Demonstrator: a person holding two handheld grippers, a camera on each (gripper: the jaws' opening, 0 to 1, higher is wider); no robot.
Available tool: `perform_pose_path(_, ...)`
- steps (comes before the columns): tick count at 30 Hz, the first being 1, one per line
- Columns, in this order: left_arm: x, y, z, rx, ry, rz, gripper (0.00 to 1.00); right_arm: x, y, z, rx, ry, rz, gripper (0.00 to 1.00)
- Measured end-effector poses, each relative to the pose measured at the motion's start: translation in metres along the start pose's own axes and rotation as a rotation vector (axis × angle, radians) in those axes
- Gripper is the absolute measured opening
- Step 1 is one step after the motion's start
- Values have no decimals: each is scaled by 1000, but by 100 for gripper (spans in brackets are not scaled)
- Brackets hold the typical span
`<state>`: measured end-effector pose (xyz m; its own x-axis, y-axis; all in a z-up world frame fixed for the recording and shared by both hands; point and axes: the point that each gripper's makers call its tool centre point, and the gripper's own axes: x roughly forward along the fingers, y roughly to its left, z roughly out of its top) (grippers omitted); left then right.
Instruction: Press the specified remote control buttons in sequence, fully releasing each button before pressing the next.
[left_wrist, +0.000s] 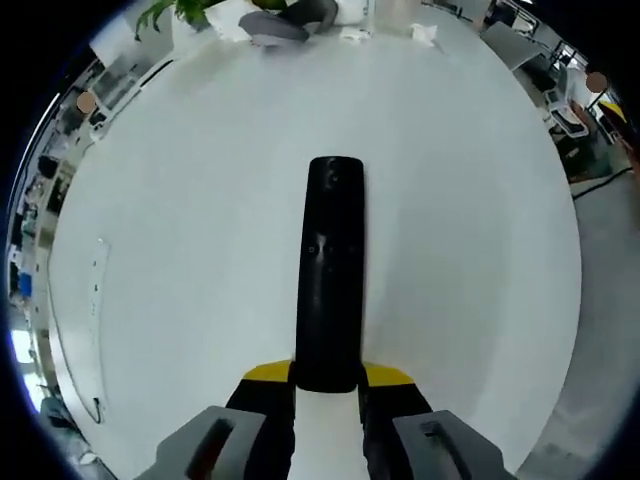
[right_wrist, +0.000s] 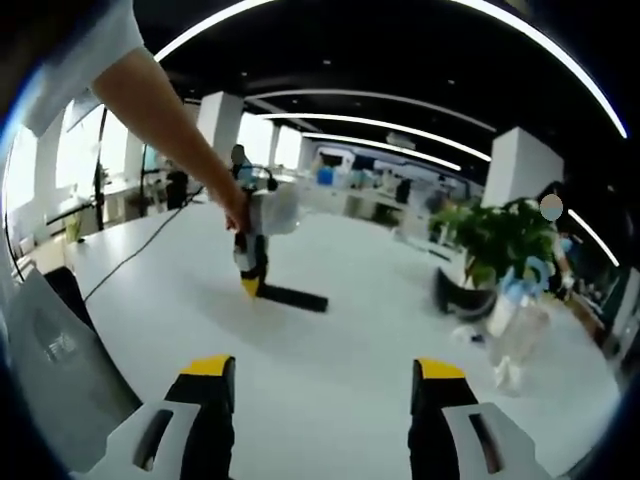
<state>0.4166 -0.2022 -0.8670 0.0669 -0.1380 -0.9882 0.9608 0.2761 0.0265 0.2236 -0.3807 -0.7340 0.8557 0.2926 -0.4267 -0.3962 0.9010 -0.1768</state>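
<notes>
A long black remote control (left_wrist: 330, 270) points away from me over the white table (left_wrist: 480, 260). My left gripper (left_wrist: 328, 378) is shut on the remote's near end, with a yellow-tipped jaw on each side. In the right gripper view, the left gripper (right_wrist: 252, 262) is seen from across the table, held by a person's outstretched arm (right_wrist: 170, 110). The remote (right_wrist: 296, 297) sticks out of it low over the table top. My right gripper (right_wrist: 324, 368) is open, well short of the remote, with nothing between its fingers.
A potted plant (right_wrist: 497, 238) and a clear plastic bottle (right_wrist: 520, 340) stand at the table's right side. A dark cable (right_wrist: 130, 255) runs across the table on the left. A grey pot (left_wrist: 290, 20) sits at the far edge. Office desks lie beyond.
</notes>
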Motion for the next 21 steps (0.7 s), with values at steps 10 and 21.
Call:
perform_pose_path(10, 0, -14, -2, 13, 4, 1, 23, -1, 2, 1, 5, -7, 10, 68)
perform_pose_path(21, -2, -30, -6, 29, 29, 2, 23, -2, 5, 1, 17, -9, 28, 60)
